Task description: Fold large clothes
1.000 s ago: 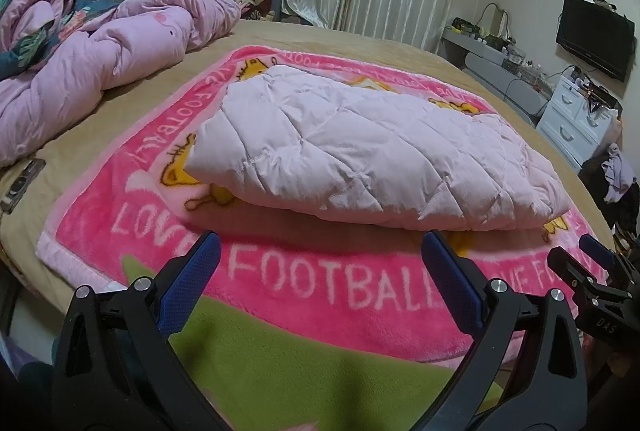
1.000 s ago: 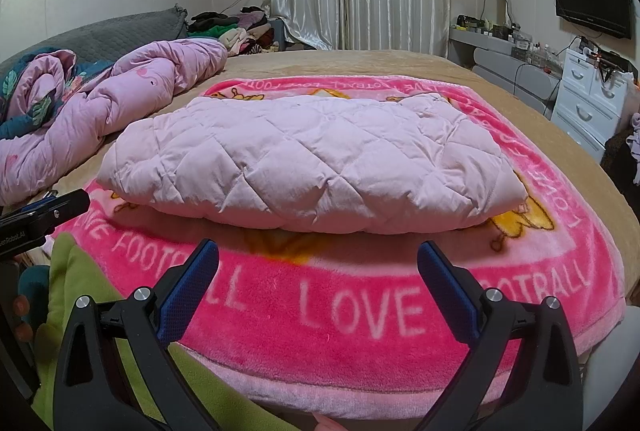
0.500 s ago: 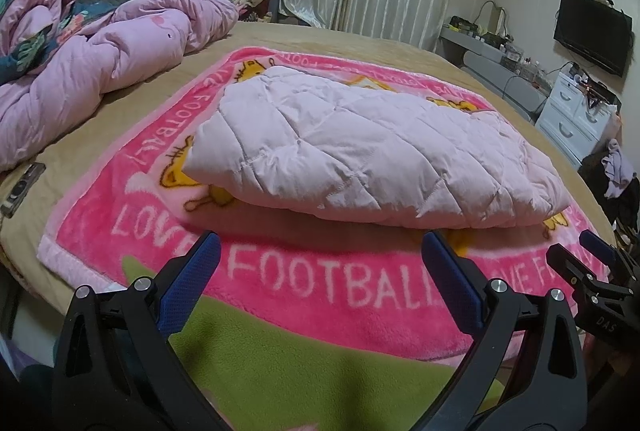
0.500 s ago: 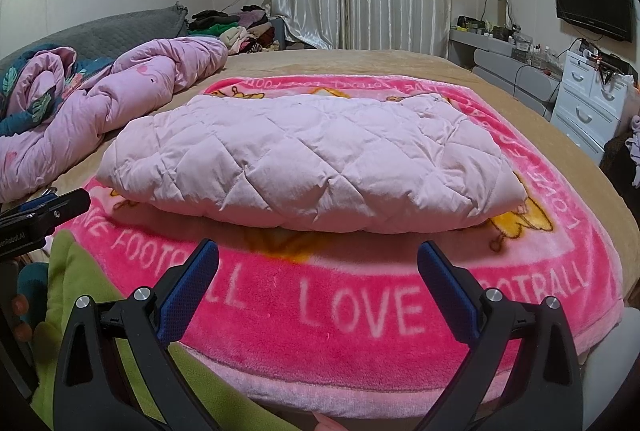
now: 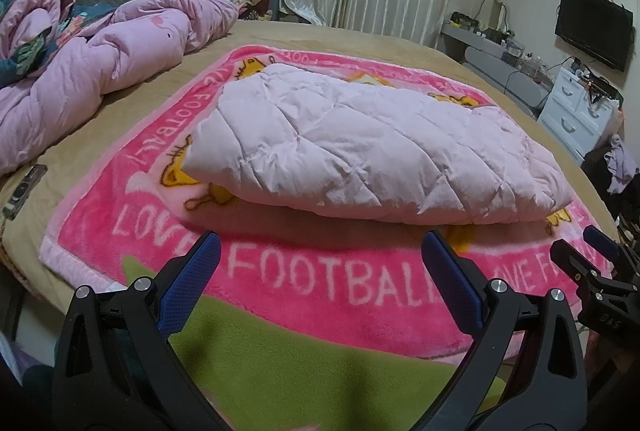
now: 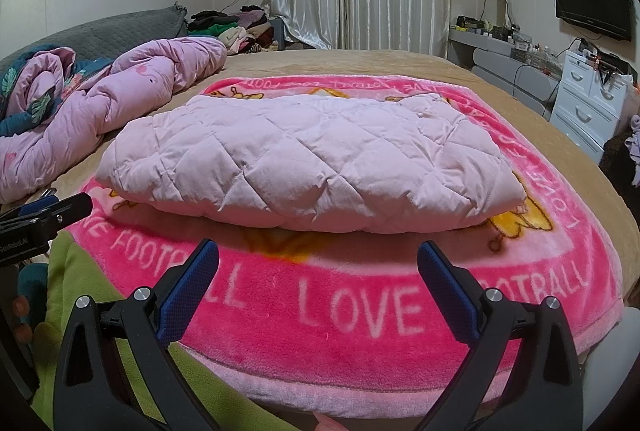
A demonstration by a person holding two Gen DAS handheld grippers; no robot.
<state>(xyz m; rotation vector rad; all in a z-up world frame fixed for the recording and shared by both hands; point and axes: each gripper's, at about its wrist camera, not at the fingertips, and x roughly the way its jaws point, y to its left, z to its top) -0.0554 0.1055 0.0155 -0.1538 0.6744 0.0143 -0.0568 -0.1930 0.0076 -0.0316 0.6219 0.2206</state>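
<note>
Left gripper [image 5: 320, 263] and right gripper [image 6: 318, 263] remain wide open, empty, short of the jacket [image 6: 312, 167], folded on the blanket [image 6: 360, 303]. Nothing has shifted; folding appears finished.

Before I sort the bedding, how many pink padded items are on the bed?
2: the folded quilted jacket lies centred on the football blanket; the crumpled pink duvet lies at the bed's left side. Others may be hidden.

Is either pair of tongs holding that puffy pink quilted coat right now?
No, both the left tongs and the right tongs hang open and empty short of the folded quilted coat.
</note>
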